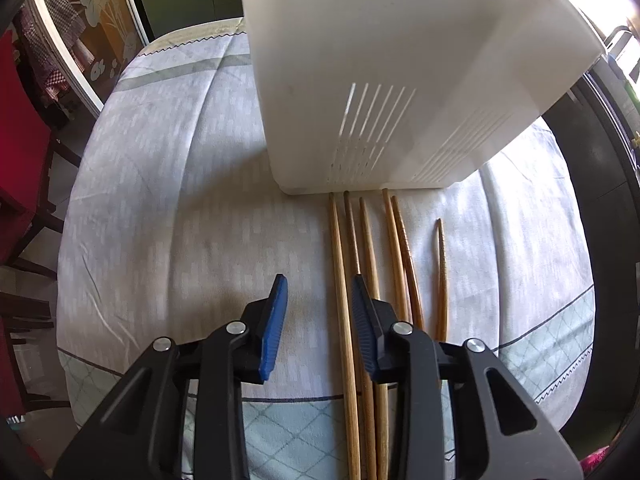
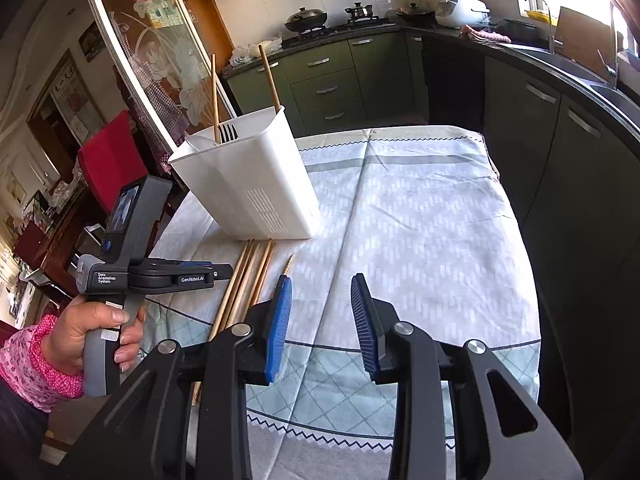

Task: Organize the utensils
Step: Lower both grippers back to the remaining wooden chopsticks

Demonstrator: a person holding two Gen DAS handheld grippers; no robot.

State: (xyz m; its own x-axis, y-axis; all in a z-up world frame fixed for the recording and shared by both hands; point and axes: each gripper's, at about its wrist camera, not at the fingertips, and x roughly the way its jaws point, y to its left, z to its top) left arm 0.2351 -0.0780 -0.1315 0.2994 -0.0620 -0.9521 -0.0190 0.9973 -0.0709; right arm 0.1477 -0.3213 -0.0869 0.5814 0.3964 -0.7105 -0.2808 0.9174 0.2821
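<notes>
Several wooden chopsticks [image 1: 342, 292] lie side by side on the tablecloth, tips toward a white slotted utensil holder [image 1: 384, 80]. My left gripper [image 1: 320, 308] is open just above them, its jaws either side of the leftmost chopstick. In the right wrist view the holder [image 2: 256, 184] stands at the table's left and holds two chopsticks [image 2: 215, 92] and a dark fork [image 2: 228, 132]. The loose chopsticks [image 2: 244, 284] lie in front of it, with the left gripper [image 2: 224, 270] over them. My right gripper [image 2: 322, 308] is open and empty above the cloth, right of the chopsticks.
The table has a pale blue patterned cloth [image 2: 420, 216]. A red chair [image 2: 108, 164] stands to its left. Dark green kitchen cabinets [image 2: 560, 132] and a black counter run along the back and right. A glass sliding door [image 2: 152, 40] is behind the holder.
</notes>
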